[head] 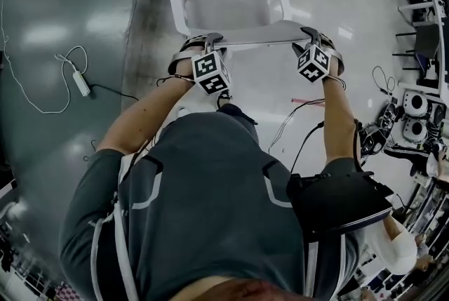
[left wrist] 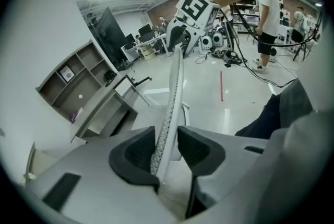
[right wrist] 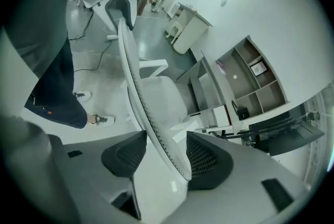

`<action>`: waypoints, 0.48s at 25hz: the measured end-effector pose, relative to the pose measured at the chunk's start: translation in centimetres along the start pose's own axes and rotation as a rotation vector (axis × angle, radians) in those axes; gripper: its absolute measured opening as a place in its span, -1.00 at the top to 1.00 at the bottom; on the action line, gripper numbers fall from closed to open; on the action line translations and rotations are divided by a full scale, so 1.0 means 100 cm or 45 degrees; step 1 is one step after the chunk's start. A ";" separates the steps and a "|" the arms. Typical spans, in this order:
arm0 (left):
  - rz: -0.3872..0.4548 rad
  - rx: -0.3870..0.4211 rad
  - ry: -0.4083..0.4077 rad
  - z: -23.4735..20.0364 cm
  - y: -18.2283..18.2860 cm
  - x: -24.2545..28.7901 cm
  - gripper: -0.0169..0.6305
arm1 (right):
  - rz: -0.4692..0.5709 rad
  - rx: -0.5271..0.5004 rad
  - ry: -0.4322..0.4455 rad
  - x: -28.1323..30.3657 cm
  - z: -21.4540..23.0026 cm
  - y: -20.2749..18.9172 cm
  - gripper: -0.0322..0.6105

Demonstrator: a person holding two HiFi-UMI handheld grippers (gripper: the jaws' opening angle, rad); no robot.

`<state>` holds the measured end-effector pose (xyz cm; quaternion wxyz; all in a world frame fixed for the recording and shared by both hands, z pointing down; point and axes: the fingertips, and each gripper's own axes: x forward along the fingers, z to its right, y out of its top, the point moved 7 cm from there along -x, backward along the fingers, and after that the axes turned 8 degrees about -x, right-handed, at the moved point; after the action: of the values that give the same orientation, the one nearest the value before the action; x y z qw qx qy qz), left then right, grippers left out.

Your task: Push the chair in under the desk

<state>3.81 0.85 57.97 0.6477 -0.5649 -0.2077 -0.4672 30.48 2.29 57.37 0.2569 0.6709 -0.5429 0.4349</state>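
we have the chair back (head: 258, 31) between both claws, left gripper (head: 208, 41) half wide, right gripper (head: 311, 36) wide, neither squeezing. next, we should close and push toward the desk (left wrist: 107, 102).

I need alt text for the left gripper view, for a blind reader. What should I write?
The top edge of a white chair backrest runs between the open jaws of the left gripper, and the right gripper sits on the same edge farther along. Behind stand a grey desk and open shelves.
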 end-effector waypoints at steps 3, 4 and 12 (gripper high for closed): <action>-0.055 0.006 0.007 -0.002 0.005 0.004 0.52 | -0.042 -0.012 0.052 0.011 0.006 -0.014 0.11; -0.066 0.013 0.013 -0.002 0.005 0.006 0.52 | -0.048 -0.012 0.073 0.014 0.008 -0.017 0.11; -0.167 -0.020 -0.029 -0.006 0.015 0.014 0.50 | -0.052 -0.136 0.173 0.037 0.011 -0.024 0.37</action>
<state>5.54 -0.33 58.12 0.6088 -0.5603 -0.2479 -0.5040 33.21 0.17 60.34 0.3374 0.6362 -0.5327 0.4445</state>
